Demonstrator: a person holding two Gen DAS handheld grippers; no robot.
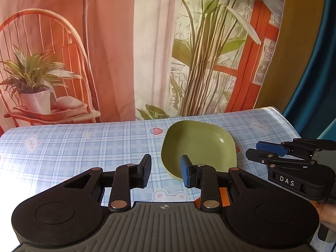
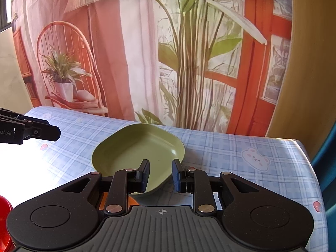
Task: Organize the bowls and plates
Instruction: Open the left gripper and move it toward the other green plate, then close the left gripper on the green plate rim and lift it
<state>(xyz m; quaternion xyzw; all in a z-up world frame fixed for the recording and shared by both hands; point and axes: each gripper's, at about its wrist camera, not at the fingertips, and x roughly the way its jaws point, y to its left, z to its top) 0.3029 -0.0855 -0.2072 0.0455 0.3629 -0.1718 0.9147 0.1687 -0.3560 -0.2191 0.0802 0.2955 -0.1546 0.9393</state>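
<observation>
A green square bowl with rounded corners (image 1: 199,145) stands on the blue checked tablecloth, also seen in the right wrist view (image 2: 138,147). My left gripper (image 1: 166,171) is open and empty, just left of the bowl's near rim, its right pad in front of the rim. My right gripper (image 2: 160,175) is open and empty, its jaws either side of the bowl's near right corner without touching it that I can tell. It shows from the side in the left wrist view (image 1: 255,150). An orange thing (image 2: 130,201) peeks out under the right gripper, mostly hidden.
A red object (image 2: 4,216) sits at the lower left edge of the right wrist view. The table (image 2: 252,147) ends at a printed backdrop curtain (image 1: 126,52) behind and drops off at the right edge. The left gripper's side shows at the left (image 2: 42,131).
</observation>
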